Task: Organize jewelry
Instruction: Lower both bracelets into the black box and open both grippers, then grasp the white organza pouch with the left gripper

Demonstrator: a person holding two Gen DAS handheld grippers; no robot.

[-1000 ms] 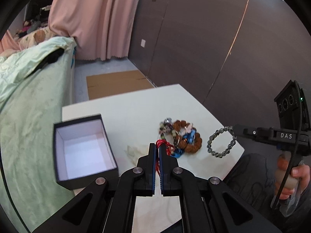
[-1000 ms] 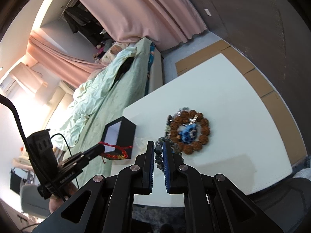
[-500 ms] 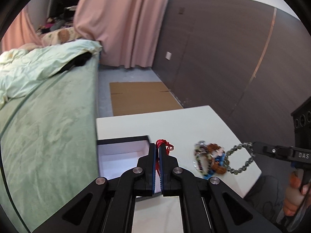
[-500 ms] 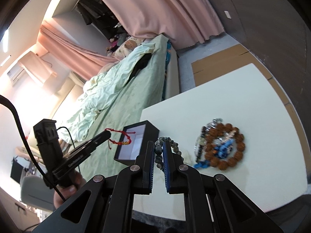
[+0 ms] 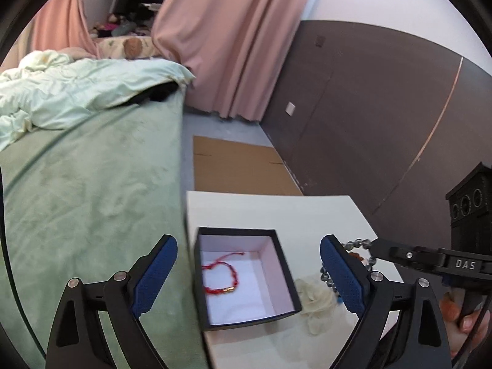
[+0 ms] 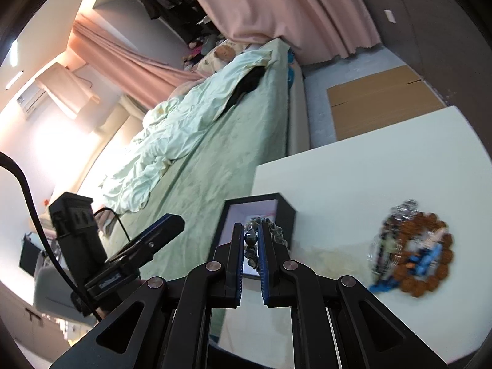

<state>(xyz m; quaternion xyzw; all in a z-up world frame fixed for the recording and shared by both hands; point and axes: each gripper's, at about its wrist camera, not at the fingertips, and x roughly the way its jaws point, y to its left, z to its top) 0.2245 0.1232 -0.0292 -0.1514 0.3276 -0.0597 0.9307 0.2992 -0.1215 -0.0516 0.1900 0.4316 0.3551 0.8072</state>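
A black box point(image 5: 286, 273) with a white inside stands at the white table's left edge. A red string bracelet point(image 5: 222, 276) lies inside it. My left gripper point(image 5: 249, 273) is open and empty just above the box. My right gripper point(image 6: 251, 241) is shut on a grey bead bracelet point(image 6: 270, 230), held in the air next to the box point(image 6: 286, 212); that bracelet also shows in the left wrist view point(image 5: 358, 243). A pile of other jewelry point(image 6: 415, 252), with a brown bead bracelet and blue pieces, lies on the table to the right.
A crumpled white tissue point(image 5: 316, 295) lies on the table point(image 5: 276, 212) right of the box. A bed with a green cover point(image 5: 86, 190) butts against the table's left edge. Cardboard point(image 5: 240, 166) lies on the floor beyond, by a dark wall.
My left gripper carried the red bracelet over the box, opened and dropped it inside. My right gripper moved left toward the box with the grey bead bracelet.
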